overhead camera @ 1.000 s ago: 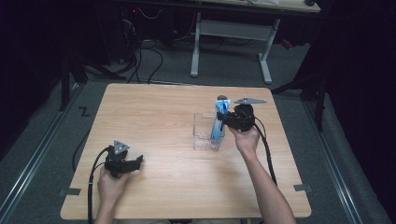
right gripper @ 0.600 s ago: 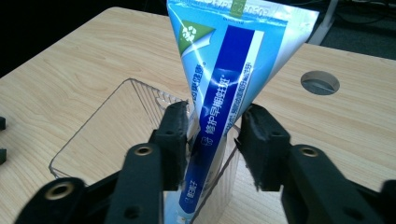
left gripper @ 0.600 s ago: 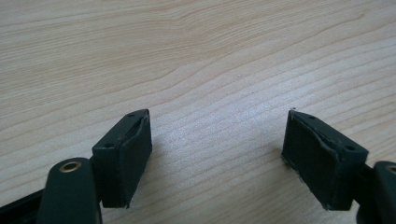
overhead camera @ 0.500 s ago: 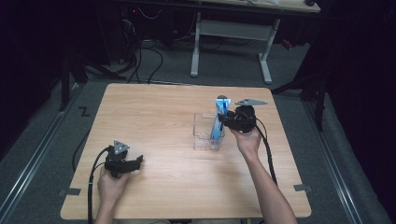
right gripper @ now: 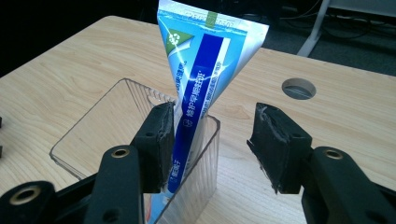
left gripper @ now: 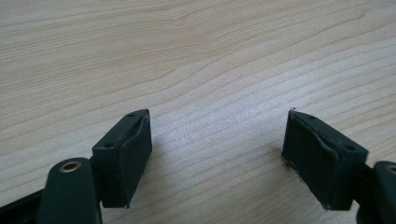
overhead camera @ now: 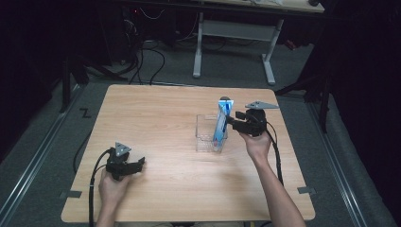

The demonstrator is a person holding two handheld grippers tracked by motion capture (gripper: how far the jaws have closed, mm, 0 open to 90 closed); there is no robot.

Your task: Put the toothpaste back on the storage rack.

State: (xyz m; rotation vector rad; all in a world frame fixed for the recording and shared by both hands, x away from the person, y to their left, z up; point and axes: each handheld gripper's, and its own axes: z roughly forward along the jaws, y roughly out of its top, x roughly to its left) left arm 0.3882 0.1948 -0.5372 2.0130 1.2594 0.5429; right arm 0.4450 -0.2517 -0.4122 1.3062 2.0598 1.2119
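The tube point(right gripper: 198, 88) stands in the clear bin point(right gripper: 93, 140) right of centre on the surface point(overhead camera: 156, 113), at the bin's right end. Its long axis runs near upright, leaning slightly: the flat crimped end points up and the narrow end points down into the bin, where the cap is hidden behind the wall.

The right gripper point(right gripper: 210, 144) sits just right of the bin. Its fingers have just been opening and now stand apart; the tube lies between them, with one finger point(right gripper: 156, 140) at or against its side and the other well clear. I judge this the release step. To do it well, open a little more so that no pad drags the tube, then draw the gripper straight back along its own line, away from the bin. A sideways pull could tip the tube or shift the light bin. Confirm that the tube rests on the bin wall unaided before you leave.

The left gripper point(overhead camera: 124, 163) rests at the near left, well apart, its fingers point(left gripper: 123, 156) spread wide over bare wood with nothing between them.
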